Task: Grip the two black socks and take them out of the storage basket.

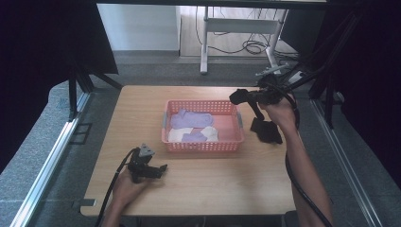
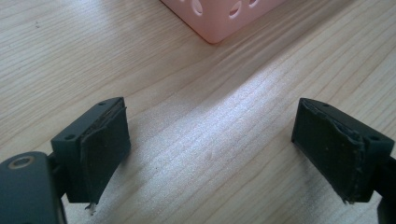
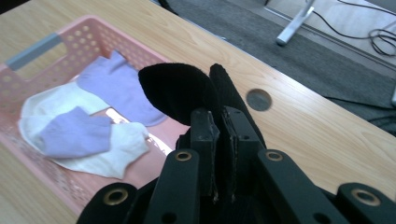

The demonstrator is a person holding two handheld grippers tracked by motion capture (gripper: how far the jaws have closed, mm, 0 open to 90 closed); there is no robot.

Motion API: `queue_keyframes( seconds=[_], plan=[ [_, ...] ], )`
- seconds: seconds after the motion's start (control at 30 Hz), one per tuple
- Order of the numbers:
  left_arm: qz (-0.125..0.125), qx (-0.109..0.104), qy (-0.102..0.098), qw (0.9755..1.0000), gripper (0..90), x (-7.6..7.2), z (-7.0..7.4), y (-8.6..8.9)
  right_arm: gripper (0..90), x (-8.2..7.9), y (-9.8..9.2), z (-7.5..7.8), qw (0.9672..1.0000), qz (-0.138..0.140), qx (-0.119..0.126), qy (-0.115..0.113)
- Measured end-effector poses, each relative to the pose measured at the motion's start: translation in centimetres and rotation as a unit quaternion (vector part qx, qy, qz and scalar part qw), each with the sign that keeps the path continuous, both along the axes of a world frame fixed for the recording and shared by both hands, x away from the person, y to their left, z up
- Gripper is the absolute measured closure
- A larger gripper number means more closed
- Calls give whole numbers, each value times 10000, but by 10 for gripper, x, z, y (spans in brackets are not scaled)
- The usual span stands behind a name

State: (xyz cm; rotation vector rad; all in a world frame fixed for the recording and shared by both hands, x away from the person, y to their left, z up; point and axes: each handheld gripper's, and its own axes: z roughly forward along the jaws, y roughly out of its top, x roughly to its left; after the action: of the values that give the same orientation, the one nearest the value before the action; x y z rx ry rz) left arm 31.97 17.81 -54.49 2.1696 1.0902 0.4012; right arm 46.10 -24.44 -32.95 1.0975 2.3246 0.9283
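Note:
A pink basket (image 1: 203, 146) stands mid-table and holds purple socks (image 1: 189, 118) and white socks (image 1: 177, 135). My right gripper (image 1: 242, 97) hovers over the basket's far right corner, shut on a black sock (image 1: 266, 131). The sock hangs down to a dark bundle beside the basket's right end; I cannot tell whether it touches the table. In the right gripper view the black sock (image 3: 175, 91) bulges past the closed gripper (image 3: 219, 114), above the basket (image 3: 35, 49) and a purple sock (image 3: 116, 88). My left gripper (image 1: 161, 169) rests near the front left, open and holding nothing (image 2: 210, 144).
The wooden table (image 1: 213, 189) has bare surface in front of the basket and along its left side. A basket corner (image 2: 219, 18) lies just beyond my left jaws. A round cable hole (image 3: 258, 99) sits near the far edge. A desk leg (image 1: 204, 52) and cables stand on the floor behind.

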Motion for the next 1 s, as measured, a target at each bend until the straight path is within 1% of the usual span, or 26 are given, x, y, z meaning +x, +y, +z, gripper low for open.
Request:
queue_keyframes(
  seconds=[0.2, 0.33, 0.4, 0.53, 0.73, 1.0],
  plan=[
    [8, -9, 8, 10000, 110, 0, 0, 0, 831, 2, -24, -6, 9995, -316, -16, 13],
    [-7, 7, 12, 10000, 110, 0, 0, 0, 831, 5, -39, -18, 9983, -562, -121, 36],
    [-7, 6, 13, 10000, 110, 0, 0, 0, 831, 8, -47, -25, 9975, -692, -123, 89],
    [-9, 9, 13, 10000, 110, 0, 0, 0, 831, 12, -58, -38, 9961, -853, -110, 176],
    [-7, 8, 14, 10000, 110, 0, 0, 0, 831, 16, -65, -56, 9947, -981, -133, 291],
    [-6, 4, 18, 10000, 110, 0, 0, 0, 830, 20, -66, -80, 9938, -1014, -182, 426]
  ],
)
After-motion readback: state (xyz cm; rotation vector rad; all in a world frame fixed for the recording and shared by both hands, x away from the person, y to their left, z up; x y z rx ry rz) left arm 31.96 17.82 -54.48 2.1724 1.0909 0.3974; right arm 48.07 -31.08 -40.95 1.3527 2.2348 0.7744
